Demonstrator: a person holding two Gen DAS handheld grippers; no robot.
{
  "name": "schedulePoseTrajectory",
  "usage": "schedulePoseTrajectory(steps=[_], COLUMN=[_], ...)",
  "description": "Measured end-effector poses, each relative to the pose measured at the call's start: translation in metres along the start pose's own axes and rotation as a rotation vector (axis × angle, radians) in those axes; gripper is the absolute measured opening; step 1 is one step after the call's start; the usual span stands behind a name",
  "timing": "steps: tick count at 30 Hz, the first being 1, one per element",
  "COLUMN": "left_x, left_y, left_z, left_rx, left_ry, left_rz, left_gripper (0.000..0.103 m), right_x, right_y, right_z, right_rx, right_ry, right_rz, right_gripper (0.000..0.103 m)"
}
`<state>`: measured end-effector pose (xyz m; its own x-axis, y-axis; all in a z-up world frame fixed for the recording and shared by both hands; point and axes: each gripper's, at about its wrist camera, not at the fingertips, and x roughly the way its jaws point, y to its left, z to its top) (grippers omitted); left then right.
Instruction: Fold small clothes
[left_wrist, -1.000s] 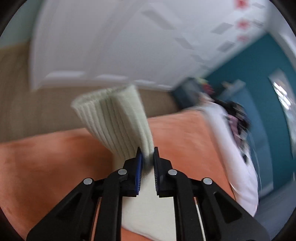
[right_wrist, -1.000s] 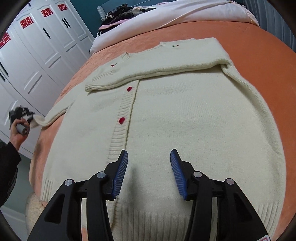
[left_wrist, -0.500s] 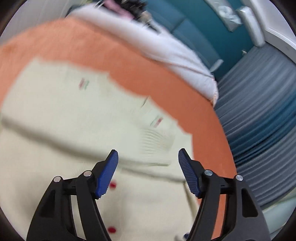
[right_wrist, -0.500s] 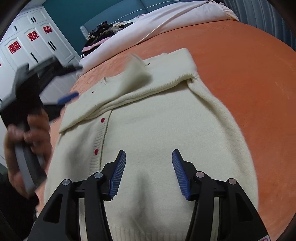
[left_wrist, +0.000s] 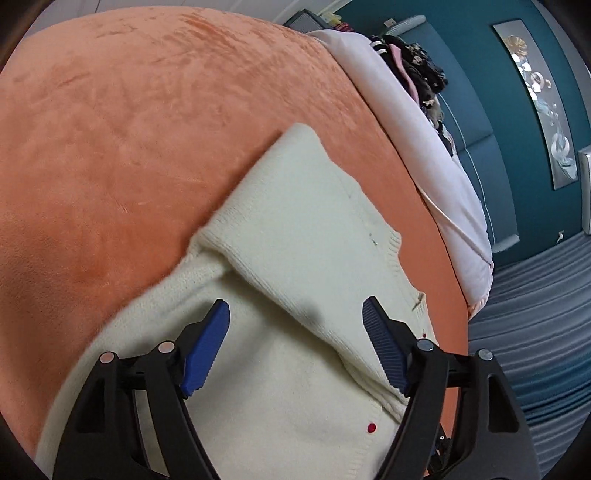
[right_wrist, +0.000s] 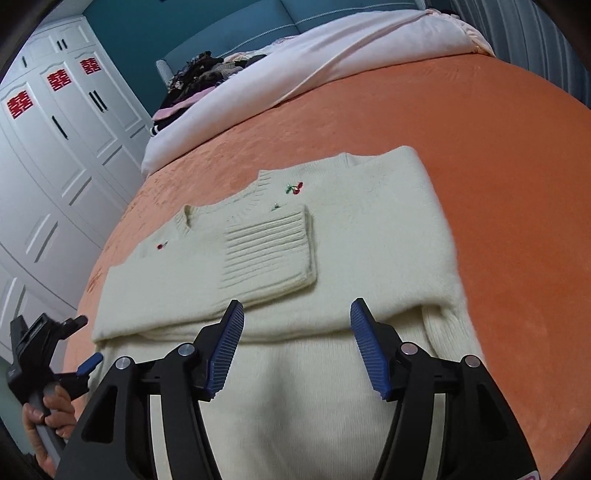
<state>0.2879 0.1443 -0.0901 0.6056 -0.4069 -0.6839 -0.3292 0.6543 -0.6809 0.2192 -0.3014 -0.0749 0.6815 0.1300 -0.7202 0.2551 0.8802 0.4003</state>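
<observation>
- Cardigan (right_wrist: 332, 387), cream knit with red buttons, lies flat on the bed, spread out ahead of and under both pairs of tongs.
- Both sleeves are folded across its chest; the ribbed cuff (right_wrist: 267, 251) of the upper sleeve rests just beyond the right tongs (right_wrist: 297, 350), below a small embroidered cherry (right_wrist: 294, 188) near the neckline.
- Right tongs hover over the lower body of the cardigan; their jaws have just been opening and stand apart, with nothing pressed between the blue pads.
- Left tongs (left_wrist: 295, 345) hang over the folded sleeve (left_wrist: 306, 236) near the shoulder edge; their jaws have just been opening too and stand wide, gripping nothing.
- In the right view the left tongs (right_wrist: 79, 345) show at the cardigan's left edge, held by a hand (right_wrist: 46, 421).
- An orange blanket (left_wrist: 129, 122) covers the bed on all sides of the cardigan.
- Beyond the tongs lie a white duvet (right_wrist: 325, 70) and a heap of dark clothes (right_wrist: 199, 74).
- White wardrobe doors (right_wrist: 55, 155) with red paper signs stand off to the left, against a teal wall (left_wrist: 517, 122).
</observation>
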Motion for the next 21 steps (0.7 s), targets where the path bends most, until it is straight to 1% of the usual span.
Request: schedulePoseTrajectory(steps=[1,2,3,4,5,6,7,9,11,12,13,14,15,16,17,18,19,20,21], left_x=[0.003,0.003,0.002,0.004,0.007,0.008,0.006,-0.006,-0.021,-0.023,-0.025,-0.018,-0.007,0.008,0.022,0.033,0.039,0.037,0.036], left_y=[0.005,0.011,0.012,0.008,0.003,-0.001,-0.006,-0.016,-0.021,-0.025,-0.026,-0.024,-0.021,-0.014,-0.009,0.0,0.009,0.011,0.01], left_z=[0.002,0.012,0.014,0.019,0.027,0.033,0.041,0.053,0.055,0.056,0.053,0.05,0.049,0.044,0.04,0.034,0.028,0.023,0.021], left_rx=[-0.034,-0.06,-0.075,-0.081,-0.077,-0.069,-0.065,-0.062,-0.044,-0.027,0.001,0.026,0.042,0.047,0.044,0.038,0.037,0.057,0.081], left_ry=[0.0,-0.005,-0.02,-0.046,-0.061,-0.078,-0.097,-0.14,-0.195,-0.213,-0.221,-0.213,-0.187,-0.146,-0.11,-0.082,-0.08,-0.111,-0.124], left_rz=[-0.005,-0.004,-0.005,-0.012,-0.02,-0.019,-0.033,-0.086,-0.129,-0.139,-0.135,-0.123,-0.103,-0.061,-0.009,0.037,0.039,0.019,0.019], left_gripper=[0.072,0.07,0.062,0.052,0.03,0.015,0.01,0.01,0.011,0.011,0.011,0.013,0.014,0.014,0.014,0.012,0.012,0.012,0.012], right_x=[0.013,0.025,0.035,0.04,0.045,0.047,0.042,0.004,-0.05,-0.07,-0.088,-0.098,-0.093,-0.075,-0.047,-0.011,0.021,0.041,0.034], right_y=[-0.003,-0.005,-0.005,-0.002,0.004,0.015,0.029,0.065,0.097,0.104,0.106,0.1,0.087,0.066,0.041,0.014,-0.006,-0.024,-0.032], right_z=[0.004,0.008,0.01,0.013,0.02,0.026,0.034,0.057,0.08,0.086,0.089,0.088,0.085,0.077,0.064,0.046,0.028,0.009,0.003], right_rx=[0.018,0.04,0.057,0.069,0.069,0.051,0.025,-0.047,-0.095,-0.112,-0.13,-0.127,-0.105,-0.063,-0.015,0.029,0.056,0.091,0.113], right_ry=[0.017,0.032,0.04,0.037,0.043,0.063,0.05,-0.064,-0.207,-0.268,-0.327,-0.366,-0.357,-0.303,-0.228,-0.12,-0.007,0.064,0.008], right_rz=[-0.003,-0.015,-0.012,-0.014,0.009,0.022,0.045,0.171,0.296,0.334,0.348,0.335,0.306,0.26,0.193,0.098,0.023,0.027,0.075], right_gripper=[0.06,0.06,0.06,0.051,0.017,0.012,0.011,0.01,0.009,0.009,0.009,0.009,0.008,0.008,0.008,0.008,0.008,0.007,0.006])
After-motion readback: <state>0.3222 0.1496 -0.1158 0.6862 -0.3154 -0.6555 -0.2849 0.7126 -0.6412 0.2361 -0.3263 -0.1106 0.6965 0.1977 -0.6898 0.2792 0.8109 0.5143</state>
